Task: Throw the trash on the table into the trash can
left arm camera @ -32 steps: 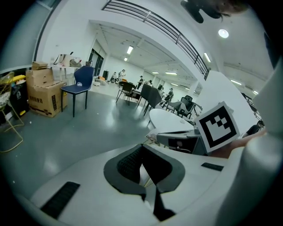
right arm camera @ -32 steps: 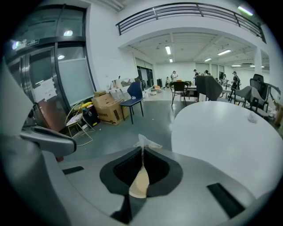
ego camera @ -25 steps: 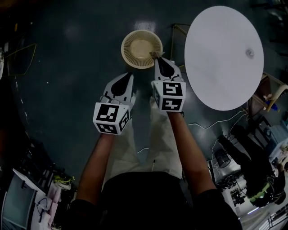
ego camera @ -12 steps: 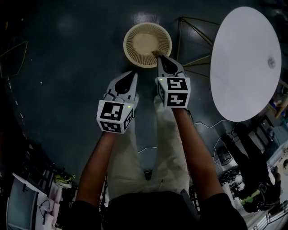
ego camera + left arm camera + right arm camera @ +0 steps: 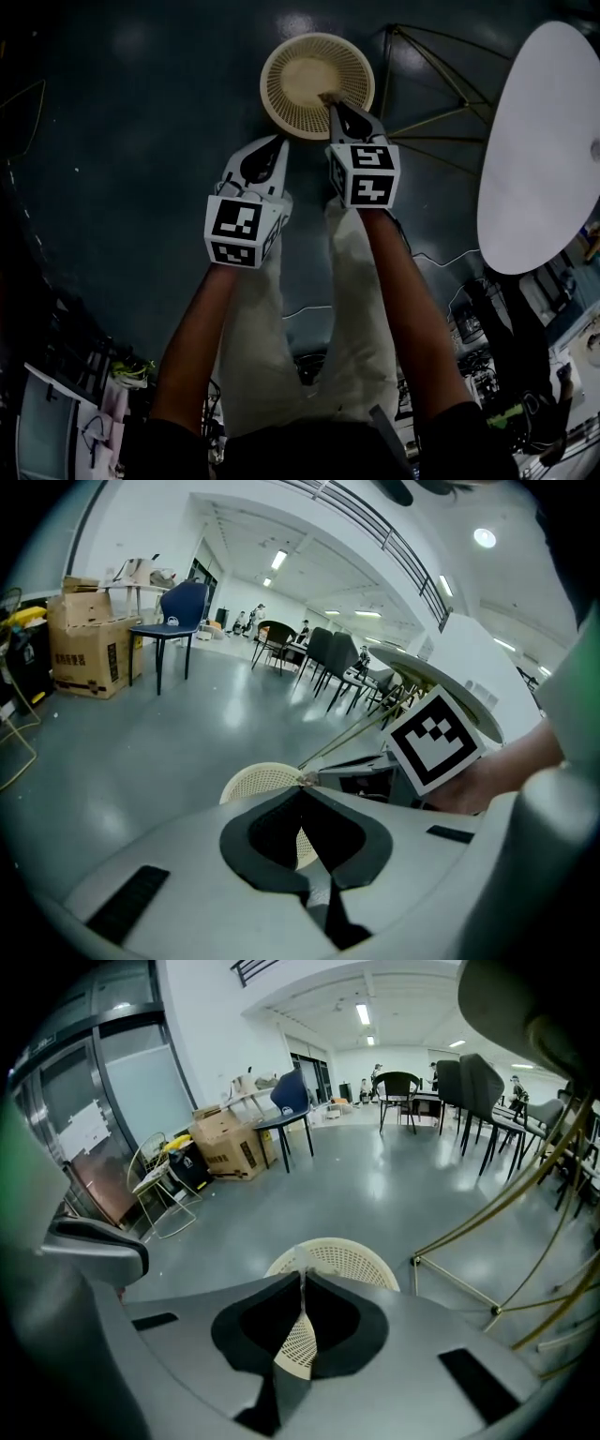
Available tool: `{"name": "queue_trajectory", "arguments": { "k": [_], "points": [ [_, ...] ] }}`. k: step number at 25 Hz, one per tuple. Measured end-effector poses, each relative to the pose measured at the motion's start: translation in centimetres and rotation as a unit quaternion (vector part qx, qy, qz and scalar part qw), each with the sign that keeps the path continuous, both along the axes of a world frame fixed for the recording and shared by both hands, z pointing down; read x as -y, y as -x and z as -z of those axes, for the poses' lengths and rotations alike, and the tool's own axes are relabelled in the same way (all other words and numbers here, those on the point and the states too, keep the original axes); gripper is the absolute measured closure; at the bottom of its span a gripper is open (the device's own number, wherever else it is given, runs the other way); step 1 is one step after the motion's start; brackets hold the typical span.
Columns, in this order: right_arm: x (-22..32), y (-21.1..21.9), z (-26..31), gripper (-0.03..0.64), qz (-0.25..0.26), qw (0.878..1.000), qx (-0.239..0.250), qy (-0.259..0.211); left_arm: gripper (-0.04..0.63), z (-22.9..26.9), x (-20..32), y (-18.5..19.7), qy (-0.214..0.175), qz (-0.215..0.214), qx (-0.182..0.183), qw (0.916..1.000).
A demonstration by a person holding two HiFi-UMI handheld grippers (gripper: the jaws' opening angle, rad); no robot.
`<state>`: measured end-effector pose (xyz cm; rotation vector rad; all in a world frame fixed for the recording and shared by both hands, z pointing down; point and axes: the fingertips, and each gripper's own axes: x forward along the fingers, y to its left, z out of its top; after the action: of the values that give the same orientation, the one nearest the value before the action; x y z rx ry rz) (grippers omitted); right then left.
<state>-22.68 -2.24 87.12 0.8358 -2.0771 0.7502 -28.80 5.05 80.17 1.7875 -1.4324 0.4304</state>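
Both grippers lower than second ago, closer to trash can [image 5: 277,58]; table [image 5: 539,159] now further toward right edge of head view. Right gripper [image 5: 330,99] pinches small brown scrap [image 5: 306,778], tip over can. Left gripper [image 5: 280,140] closed, empty, at can's near edge.

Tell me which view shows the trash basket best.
The head view: the trash basket shows from above, rim and inside; only the right claw, shut on a trash scrap, overlaps its edge. Both gripper views show just part of its rim.
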Motion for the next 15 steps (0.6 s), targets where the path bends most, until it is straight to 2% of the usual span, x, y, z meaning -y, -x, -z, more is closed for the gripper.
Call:
{"name": "queue_trajectory", "arguments": {
  "k": [9, 11, 15],
  "points": [
    [-0.2, -0.2, -5.4, 0.578, 0.008, 1.000, -0.025, 0.002, 0.588, -3.2, -0.3, 0.5, -0.002, 0.002, 0.006, 1.0000],
    [-0.3, -0.3, -6.1, 0.458, 0.007, 1.000, -0.021, 0.013, 0.588, -3.5, -0.3, 0.5, -0.001, 0.000, 0.006, 1.0000],
    [-0.7, -0.1, -5.5, 0.456, -0.002, 1.000, -0.018, 0.013, 0.588, -3.2, -0.9, 0.7, -0.003, -0.005, 0.008, 0.9999]
  ]
}}
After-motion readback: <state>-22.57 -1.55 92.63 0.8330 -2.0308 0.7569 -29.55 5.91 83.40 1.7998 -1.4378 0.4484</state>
